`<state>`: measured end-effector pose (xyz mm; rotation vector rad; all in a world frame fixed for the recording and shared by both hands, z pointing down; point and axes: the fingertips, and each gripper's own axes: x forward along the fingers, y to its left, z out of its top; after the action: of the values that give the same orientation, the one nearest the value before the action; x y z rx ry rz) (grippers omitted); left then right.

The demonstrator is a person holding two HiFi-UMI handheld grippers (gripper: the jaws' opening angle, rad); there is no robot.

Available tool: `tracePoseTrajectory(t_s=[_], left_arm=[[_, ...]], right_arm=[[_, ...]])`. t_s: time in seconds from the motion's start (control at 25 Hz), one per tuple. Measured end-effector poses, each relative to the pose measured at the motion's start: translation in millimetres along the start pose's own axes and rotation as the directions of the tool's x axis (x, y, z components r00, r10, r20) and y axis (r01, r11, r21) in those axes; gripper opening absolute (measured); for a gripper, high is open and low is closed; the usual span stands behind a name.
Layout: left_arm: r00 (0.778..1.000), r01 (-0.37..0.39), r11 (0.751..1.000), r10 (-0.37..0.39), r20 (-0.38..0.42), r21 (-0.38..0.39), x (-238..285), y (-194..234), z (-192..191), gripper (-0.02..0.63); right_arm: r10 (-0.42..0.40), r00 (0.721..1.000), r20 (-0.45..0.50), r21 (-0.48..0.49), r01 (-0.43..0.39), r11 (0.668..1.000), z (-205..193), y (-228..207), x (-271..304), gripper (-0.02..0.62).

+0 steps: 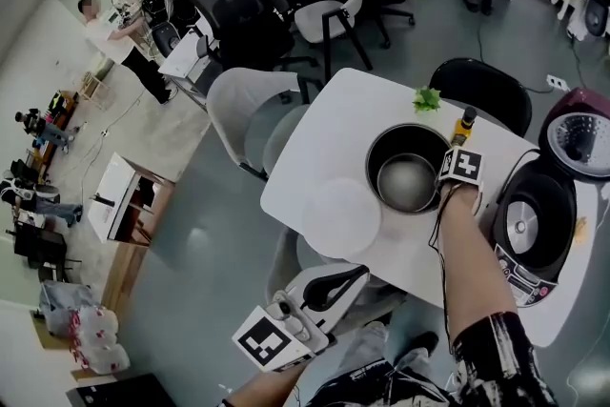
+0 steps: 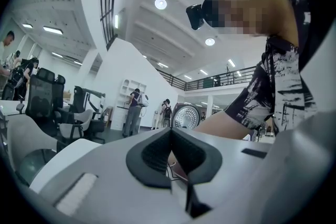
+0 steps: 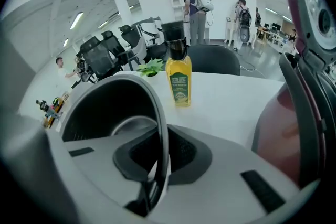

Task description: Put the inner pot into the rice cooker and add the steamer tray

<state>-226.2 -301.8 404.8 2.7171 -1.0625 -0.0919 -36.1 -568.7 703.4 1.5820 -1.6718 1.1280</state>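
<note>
Right gripper (image 1: 446, 178) clamps the inner pot (image 1: 386, 152) by its right rim, apparently for lifting into the rice cooker (image 1: 534, 229); left gripper (image 1: 353, 276) hangs closed, empty.

Black inner pot (image 1: 385, 157), maroon rice cooker (image 1: 564, 205), white table (image 1: 334, 138), yellow bottle (image 3: 179, 86), black-and-white patterned sleeve (image 1: 496, 353)
</note>
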Motion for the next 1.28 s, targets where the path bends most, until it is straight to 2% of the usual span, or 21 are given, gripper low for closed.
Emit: tracePoseTrajectory(t_s=[0.32, 0.48, 0.64, 0.88, 1.12, 1.28], left_arm=[[0.999, 0.036, 0.999, -0.036, 0.012, 0.025, 7, -8, 9, 0.005], [0.998, 0.060, 0.998, -0.060, 0.017, 0.032, 14, -16, 10, 0.005], [0.995, 0.087, 0.996, -0.088, 0.037, 0.025, 25, -26, 17, 0.005], [0.983, 0.162, 0.985, -0.167, 0.071, 0.065, 45, -51, 38, 0.005], [0.953, 0.276, 0.956, -0.285, 0.101, 0.098, 71, -110, 58, 0.005], [0.926, 0.355, 0.930, -0.364, 0.098, 0.101, 90, -148, 57, 0.005]], right_arm=[[0.060, 0.998, 0.025, 0.031, -0.061, 0.998, 4, -13, -22, 0.015], [0.088, 0.995, 0.052, -0.002, -0.088, 0.996, 18, -11, -44, 0.015], [0.136, 0.987, 0.082, -0.035, -0.133, 0.990, 36, -4, -81, 0.017], [0.182, 0.973, 0.140, -0.021, -0.181, 0.983, 65, -15, -153, 0.015], [0.154, 0.969, 0.194, -0.003, -0.157, 0.988, 67, -86, -241, 0.015], [0.087, 0.976, 0.200, 0.040, -0.097, 0.995, 52, -157, -281, 0.017]])
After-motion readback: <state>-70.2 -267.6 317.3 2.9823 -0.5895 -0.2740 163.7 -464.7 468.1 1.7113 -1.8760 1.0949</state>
